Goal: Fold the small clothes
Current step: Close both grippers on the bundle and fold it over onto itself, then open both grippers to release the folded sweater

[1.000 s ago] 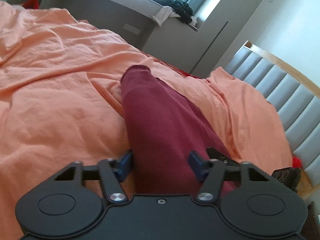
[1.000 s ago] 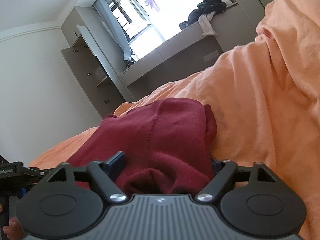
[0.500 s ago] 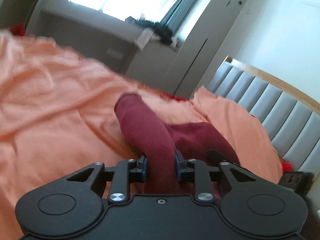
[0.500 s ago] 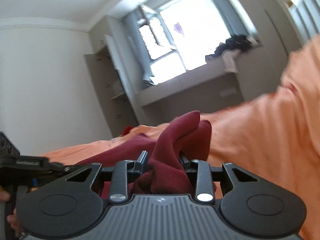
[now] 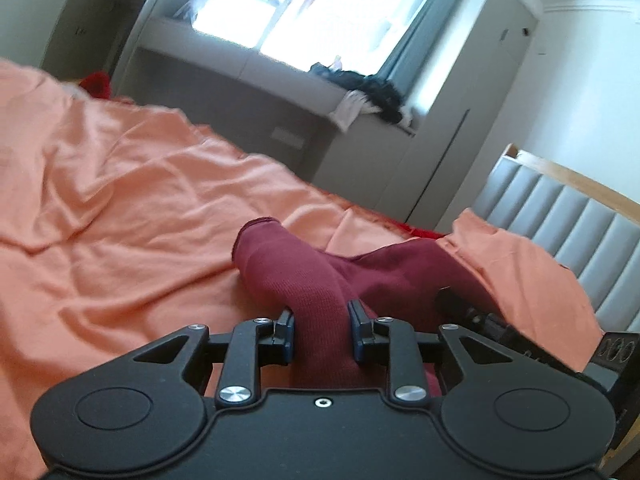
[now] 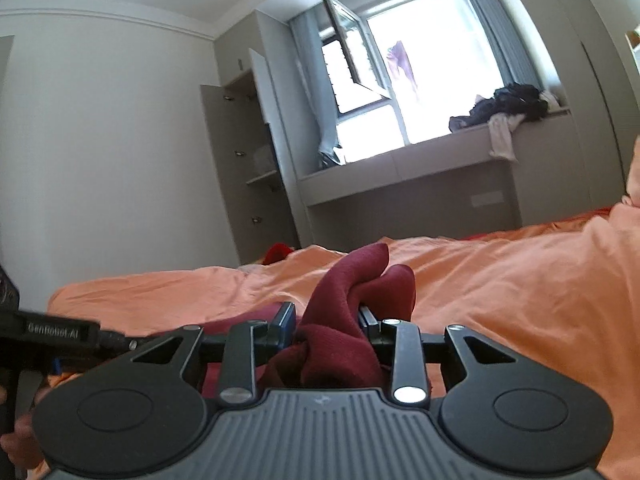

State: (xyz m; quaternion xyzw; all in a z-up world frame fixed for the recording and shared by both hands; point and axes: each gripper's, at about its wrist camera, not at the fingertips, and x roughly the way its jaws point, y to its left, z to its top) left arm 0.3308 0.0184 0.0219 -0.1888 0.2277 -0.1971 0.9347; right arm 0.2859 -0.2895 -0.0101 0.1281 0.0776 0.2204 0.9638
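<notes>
A dark red garment (image 5: pixel 304 276) lies on the bed's orange sheet (image 5: pixel 120 208). My left gripper (image 5: pixel 320 334) is shut on a tube-shaped end of it, the fabric pinched between the blue pads and raised off the sheet. In the right wrist view my right gripper (image 6: pixel 326 326) is shut on a bunched fold of the same garment (image 6: pixel 352 280), which stands up in a peak above the fingers. The garment's middle sags between the two grips. The right gripper's black body (image 5: pixel 480 316) shows at the right of the left wrist view.
A grey padded headboard (image 5: pixel 560 216) stands at the right. Beyond the bed, a window bench holds a pile of dark clothes (image 6: pixel 508 108). A tall cabinet (image 6: pixel 240 152) has its door open. Something red (image 5: pixel 96 82) lies past the bed's far edge.
Both grippers went from open around the garment to shut on it. Both then rose with the fabric, and the views now tilt up toward the window.
</notes>
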